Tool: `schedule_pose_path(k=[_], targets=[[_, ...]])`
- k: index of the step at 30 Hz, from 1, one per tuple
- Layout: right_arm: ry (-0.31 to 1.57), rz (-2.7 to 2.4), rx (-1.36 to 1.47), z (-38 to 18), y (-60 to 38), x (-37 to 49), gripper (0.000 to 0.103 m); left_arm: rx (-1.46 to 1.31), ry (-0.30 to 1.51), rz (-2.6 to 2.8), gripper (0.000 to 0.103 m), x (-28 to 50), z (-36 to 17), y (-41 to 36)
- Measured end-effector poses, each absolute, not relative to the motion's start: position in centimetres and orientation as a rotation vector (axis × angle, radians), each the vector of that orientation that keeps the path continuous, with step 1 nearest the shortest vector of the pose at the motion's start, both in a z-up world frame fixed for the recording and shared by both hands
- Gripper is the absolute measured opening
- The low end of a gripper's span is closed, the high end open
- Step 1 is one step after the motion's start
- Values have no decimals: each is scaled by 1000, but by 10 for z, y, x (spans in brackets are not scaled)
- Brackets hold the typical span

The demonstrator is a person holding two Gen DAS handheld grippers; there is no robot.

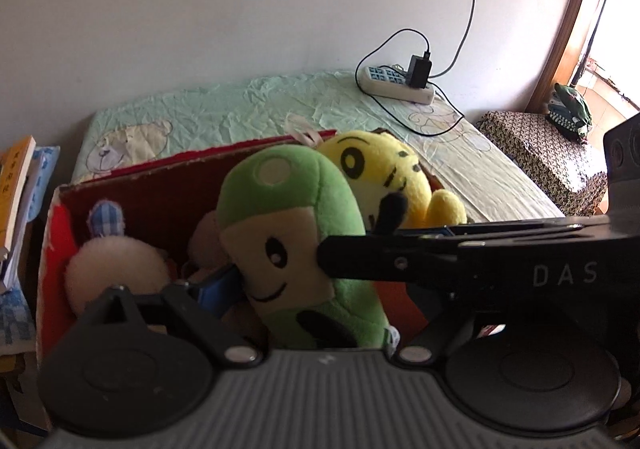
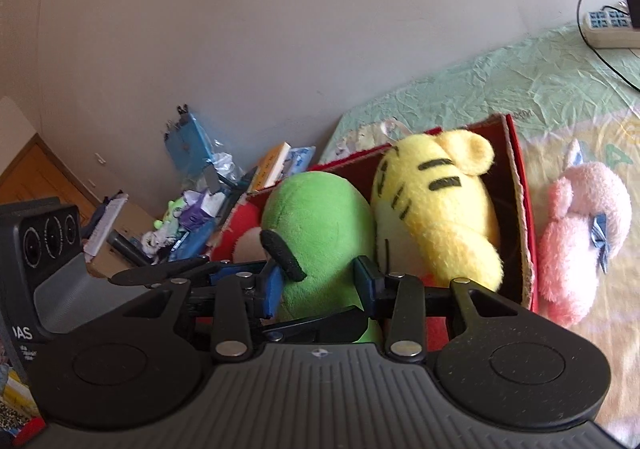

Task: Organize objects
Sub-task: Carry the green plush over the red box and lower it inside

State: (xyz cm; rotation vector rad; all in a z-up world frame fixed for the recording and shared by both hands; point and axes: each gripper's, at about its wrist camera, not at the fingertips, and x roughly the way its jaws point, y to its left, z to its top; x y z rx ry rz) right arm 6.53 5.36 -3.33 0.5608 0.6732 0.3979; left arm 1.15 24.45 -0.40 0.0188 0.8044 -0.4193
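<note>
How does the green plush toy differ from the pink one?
The green plush toy stands in the red box; the pink plush toy lies outside it on the bed sheet. The green one sits between gripper fingers; nothing touches the pink one. Both are soft toys.

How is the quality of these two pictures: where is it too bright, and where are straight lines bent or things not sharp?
Left wrist view: the doorway at the right edge is washed out by daylight, and its wooden frame curves from the fisheye lens. Right wrist view: the light is even, the edge of the bed is tilted, the pink plush toy looks soft, and the corners are dark.
</note>
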Motion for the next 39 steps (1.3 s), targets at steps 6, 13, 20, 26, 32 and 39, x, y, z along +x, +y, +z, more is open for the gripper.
schedule_pose_path(k=[6, 13, 20, 26, 32, 39], targets=[[694, 380, 580, -41, 55, 80, 40, 8, 832, -410, 88, 24, -12, 243], [698, 401, 575, -43, 58, 80, 42, 6, 874, -393, 88, 33, -20, 243], [705, 403, 632, -45, 52, 72, 47, 25, 915, -372, 90, 36, -24, 237], [689, 396, 618, -41, 51, 66, 49, 41, 943, -345, 92, 37, -23, 233], [675, 390, 617, -41, 50, 61, 48, 75, 974, -302, 96, 37, -23, 228], [667, 378, 613, -41, 47, 58, 48, 86, 986, -275, 96, 36, -22, 228]])
